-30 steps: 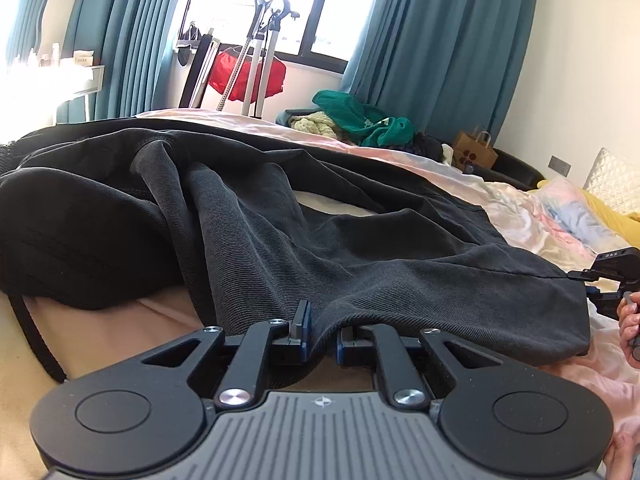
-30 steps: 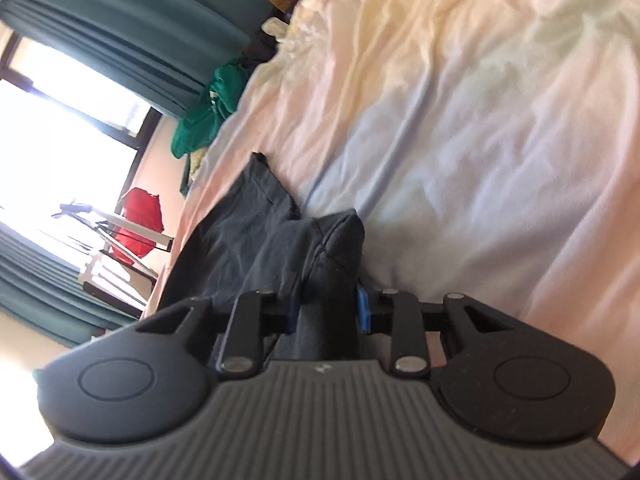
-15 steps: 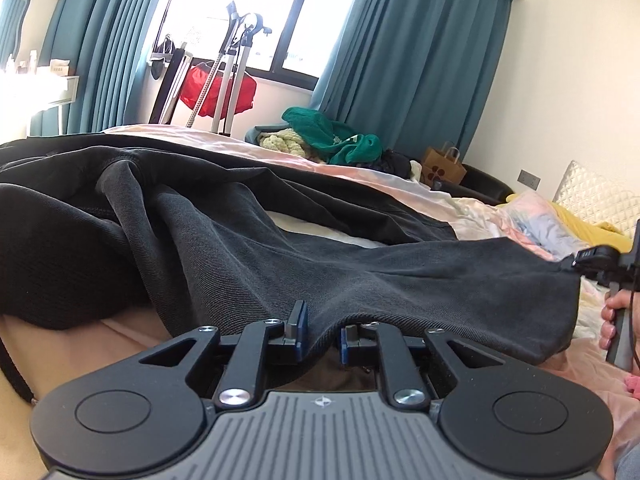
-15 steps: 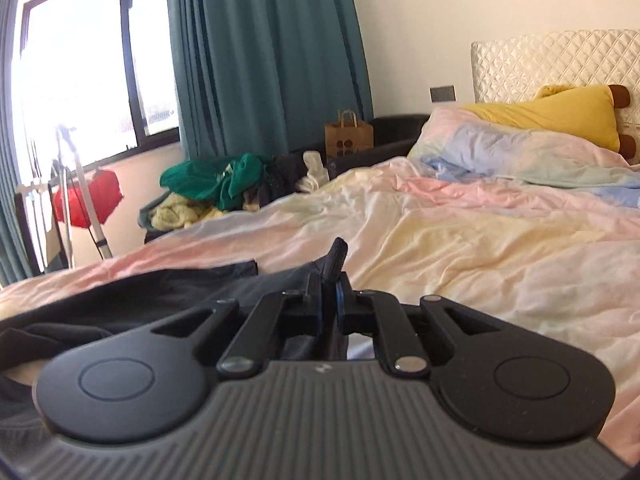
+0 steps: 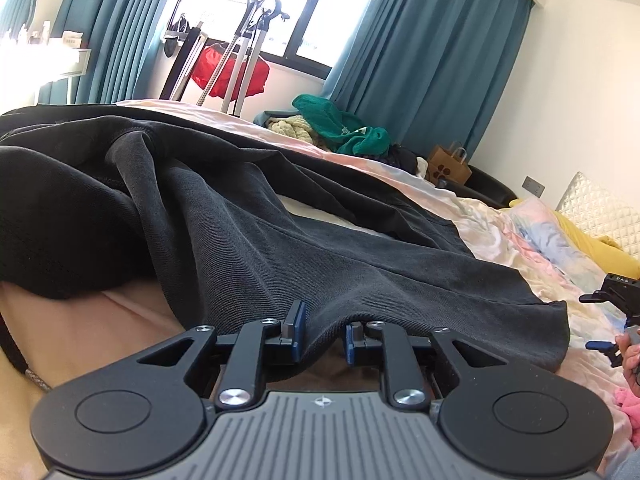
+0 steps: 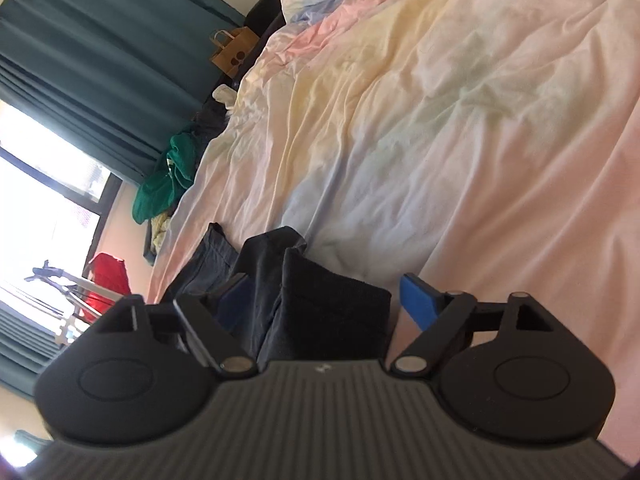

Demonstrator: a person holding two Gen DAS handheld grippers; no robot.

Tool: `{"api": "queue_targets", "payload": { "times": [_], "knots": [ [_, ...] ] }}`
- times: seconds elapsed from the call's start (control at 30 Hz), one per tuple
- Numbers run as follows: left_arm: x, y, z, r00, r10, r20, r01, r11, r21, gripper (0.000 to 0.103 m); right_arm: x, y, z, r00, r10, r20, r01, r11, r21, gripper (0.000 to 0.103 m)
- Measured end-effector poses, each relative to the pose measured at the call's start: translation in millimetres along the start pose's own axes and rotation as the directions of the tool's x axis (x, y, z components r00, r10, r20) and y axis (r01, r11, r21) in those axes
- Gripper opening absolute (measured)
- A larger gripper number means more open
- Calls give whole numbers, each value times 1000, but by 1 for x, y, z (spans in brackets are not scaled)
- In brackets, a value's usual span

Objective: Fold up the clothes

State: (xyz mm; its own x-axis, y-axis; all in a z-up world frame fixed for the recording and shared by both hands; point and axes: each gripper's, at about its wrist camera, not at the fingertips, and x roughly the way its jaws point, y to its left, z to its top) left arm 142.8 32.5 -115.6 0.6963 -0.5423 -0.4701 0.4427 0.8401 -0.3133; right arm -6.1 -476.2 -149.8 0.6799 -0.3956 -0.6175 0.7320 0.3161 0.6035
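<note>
A home bedroom: a bed [image 6: 460, 140] with a pastel duvet, teal curtains [image 5: 432, 64] at a bright window [image 5: 312, 4], clothes heaped [image 5: 340, 128] beside it.

Teal curtains [image 5: 432, 72] flanking bright window [image 5: 316, 12], white wall [image 5: 580, 92], pastel bedding [image 6: 460, 120], quilted headboard [image 5: 600, 212]

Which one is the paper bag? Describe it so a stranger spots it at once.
Start at the bed with the pastel cover, then look past its far edge toward the teal curtains. The brown paper bag stands there, beside the heap of clothes topped by a green garment. Only it is stiff, with handles and a dark printed mark.
</note>
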Motion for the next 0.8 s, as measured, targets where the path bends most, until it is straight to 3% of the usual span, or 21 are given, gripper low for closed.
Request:
{"api": "queue_targets", "payload": {
  "times": [0.03,0.1,0.2,0.27,0.33,0.4,0.47,0.5,0.53,0.57,0.67,0.77,0.8],
  "knots": [
    [-1,0,-1,1000,1,0,-1,1000,-3,21,-4,13,-4,1000,-24,6,24,994,-104,86],
    [-3,2,0,1000,-10,6,10,1000,-16,21,-5,34,-15,1000,3,-23,-8,970,-243,85],
    [-6,6,3,999,-31,10,32,998,-47,21,-4,44,-25,977,139,-162,-168,968,-188,84],
    [-8,10,5,999,-51,14,52,996,-78,21,-5,46,-28,936,263,-234,-292,951,-99,86],
    [-8,12,6,998,-58,16,59,994,-94,21,-7,53,-30,871,395,-291,-430,901,-64,86],
    [-8,12,7,998,-62,17,63,993,-102,21,-9,67,-40,744,545,-386,-590,808,3,86],
    [-7,13,8,998,-64,16,65,992,-109,21,-2,83,-61,587,626,-513,-674,729,119,85],
    [-7,13,7,998,-65,15,66,991,-112,21,2,91,-74,513,635,-578,-688,707,166,85],
    [-6,14,8,998,-67,14,68,991,-116,21,7,101,-90,461,614,-641,-682,707,187,85],
    [-6,14,8,998,-68,13,69,991,-118,22,12,110,-107,426,575,-698,-665,723,189,86],
    [-6,15,9,997,-71,12,72,991,-116,24,21,126,-152,381,478,-792,-614,771,170,86],
    [-5,16,9,998,-66,16,68,990,-127,26,24,141,-183,353,410,-841,-630,769,110,86],
    [-5,18,10,997,-69,17,71,988,-137,27,24,144,-191,359,389,-849,-629,773,88,86]
  ]
}}
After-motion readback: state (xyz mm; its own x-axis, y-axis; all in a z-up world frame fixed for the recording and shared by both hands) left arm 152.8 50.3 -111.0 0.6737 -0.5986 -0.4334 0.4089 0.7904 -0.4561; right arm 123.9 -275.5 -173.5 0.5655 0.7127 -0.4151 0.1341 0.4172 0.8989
